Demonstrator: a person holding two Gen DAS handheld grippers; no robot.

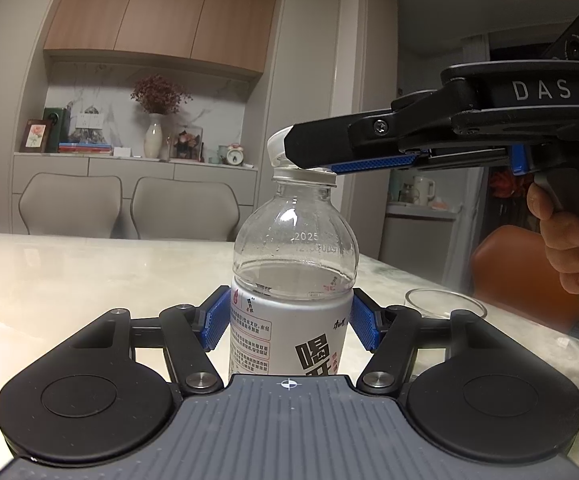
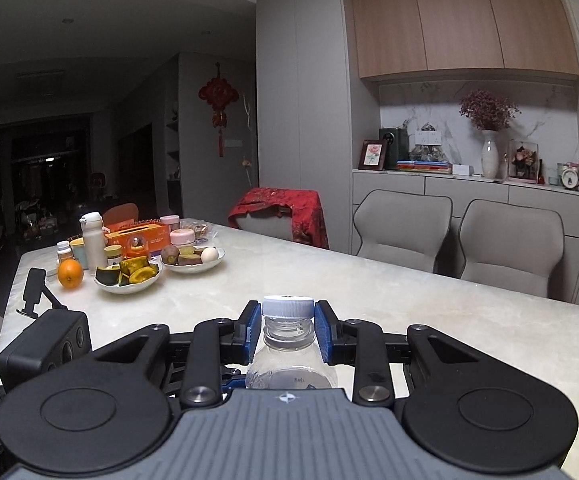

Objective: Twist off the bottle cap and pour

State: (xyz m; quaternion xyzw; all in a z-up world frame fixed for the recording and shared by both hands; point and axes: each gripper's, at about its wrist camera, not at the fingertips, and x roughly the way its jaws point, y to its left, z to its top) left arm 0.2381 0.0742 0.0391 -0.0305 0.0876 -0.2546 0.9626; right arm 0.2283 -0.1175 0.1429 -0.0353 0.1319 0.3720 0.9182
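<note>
A clear plastic bottle [image 1: 293, 264] with a white label stands upright on the marble table, partly filled with water. My left gripper [image 1: 291, 320] is shut on the bottle's labelled body. My right gripper [image 2: 288, 326] comes in from the right at neck height and is shut on the white cap [image 2: 288, 306]. The cap [image 1: 278, 147] sits tilted on top of the bottle's neck. The bottle's neck and shoulder [image 2: 289, 354] show below the cap in the right wrist view. A clear glass bowl [image 1: 445, 304] sits on the table right of the bottle.
The marble table [image 2: 369, 292] holds bowls of food [image 2: 129, 278], an orange [image 2: 70, 274], a white flask [image 2: 92, 240], jars and a tissue box at its far left end. A phone stand [image 2: 35, 292] is near them. Grey chairs [image 2: 405, 228] line the far side.
</note>
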